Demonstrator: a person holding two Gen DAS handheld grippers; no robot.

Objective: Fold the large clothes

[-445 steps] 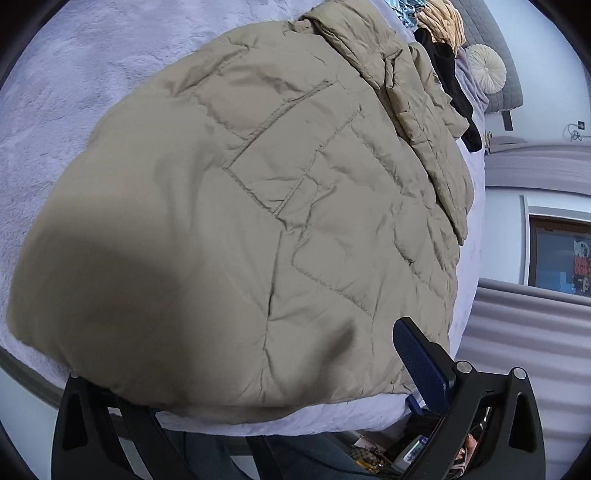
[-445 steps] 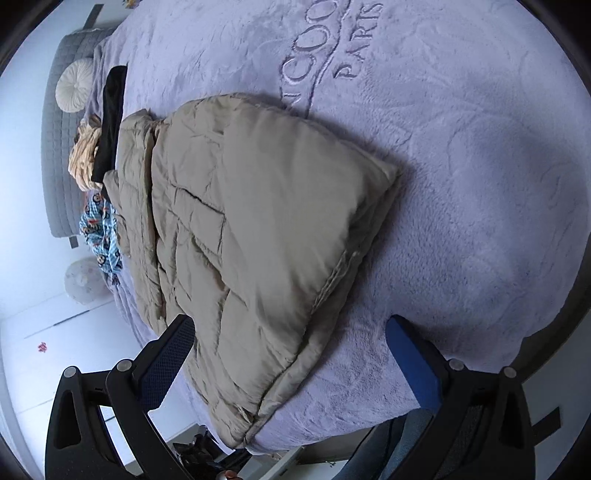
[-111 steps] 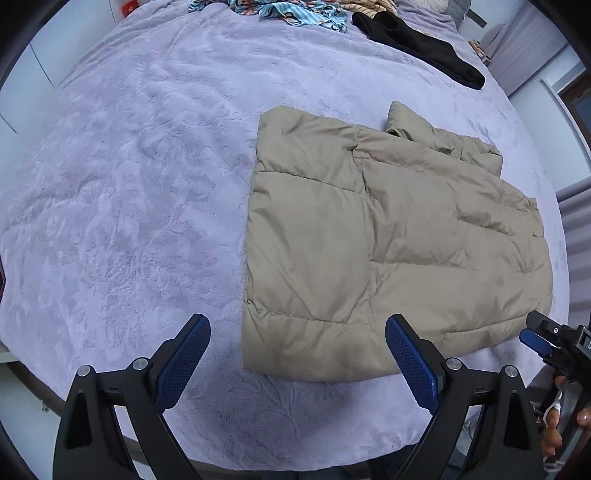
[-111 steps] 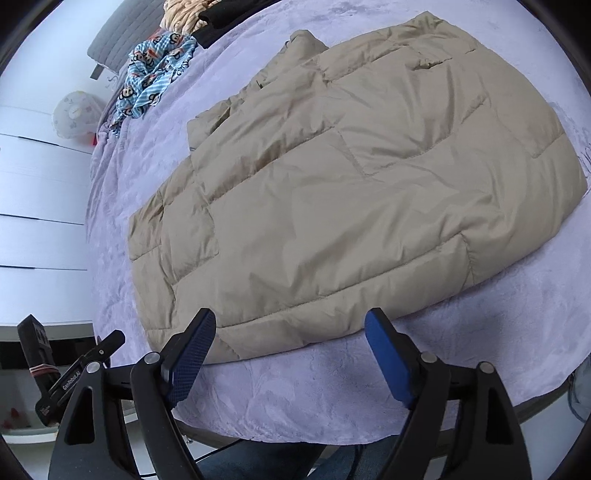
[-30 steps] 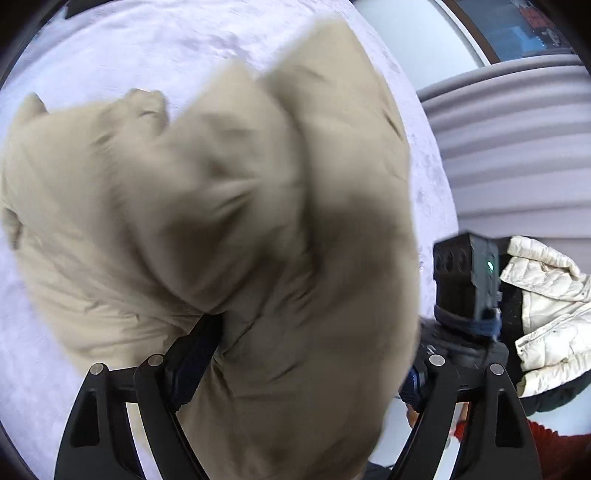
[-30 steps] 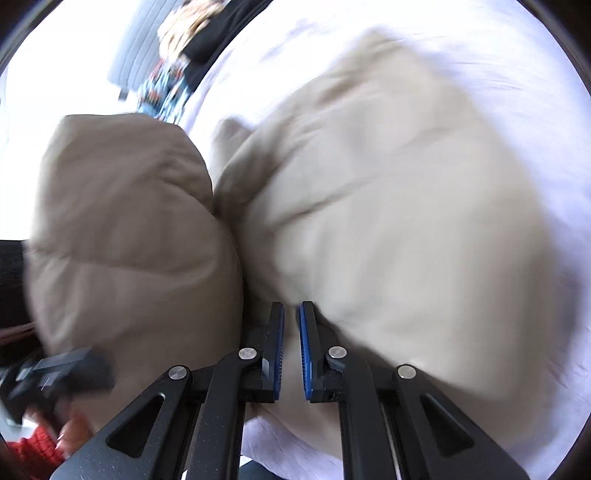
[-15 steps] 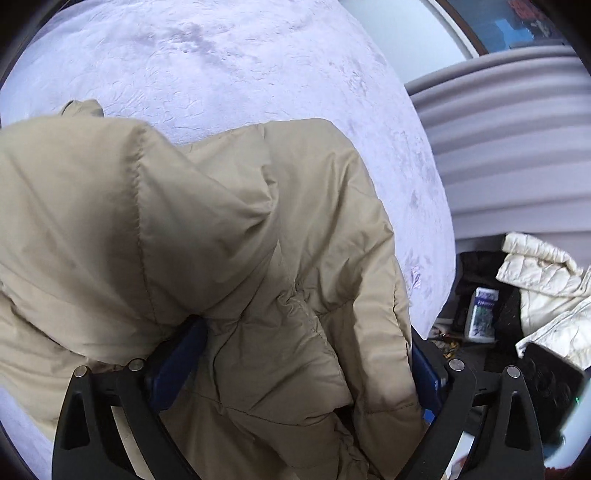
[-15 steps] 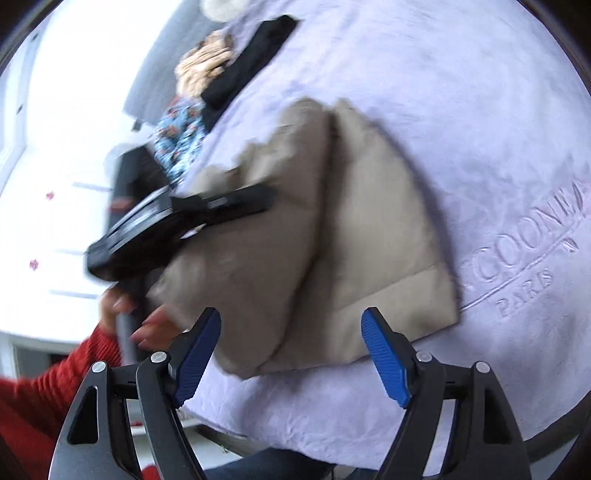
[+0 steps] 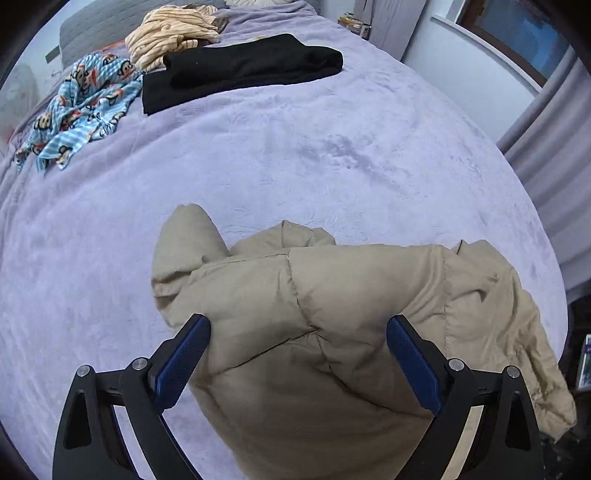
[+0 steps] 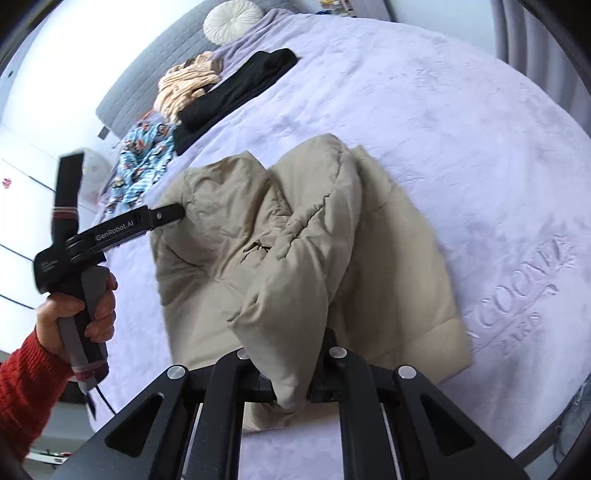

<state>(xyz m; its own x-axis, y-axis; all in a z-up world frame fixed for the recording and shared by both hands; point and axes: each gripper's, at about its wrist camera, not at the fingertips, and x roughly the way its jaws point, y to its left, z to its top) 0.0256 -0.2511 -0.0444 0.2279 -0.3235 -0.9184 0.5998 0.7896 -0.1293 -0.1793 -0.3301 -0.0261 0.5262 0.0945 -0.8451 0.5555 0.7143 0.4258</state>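
Note:
A beige puffer jacket (image 9: 332, 314) lies bunched on the purple bed cover (image 9: 295, 147), near its front edge. In the left wrist view my left gripper (image 9: 295, 343) stands wide open, and the jacket's bulk fills the space between its blue pads (image 9: 184, 354). In the right wrist view the left gripper (image 10: 170, 214) touches the jacket's left edge, held by a hand (image 10: 81, 306) in a red sleeve. My right gripper (image 10: 291, 384) has its jaws closing on a raised fold of the jacket (image 10: 295, 258). The pinched fabric hides its pads.
At the bed's far side lie a folded black garment (image 9: 240, 66), a blue monkey-print cloth (image 9: 81, 107) and a beige striped garment (image 9: 173, 29). A round white cushion (image 10: 231, 18) rests by the grey headboard. Grey curtains (image 9: 546, 147) hang to the right.
The right gripper stood open above the bed half a second ago and is now shut on a jacket fold. The left view has tilted up toward the far bed side.

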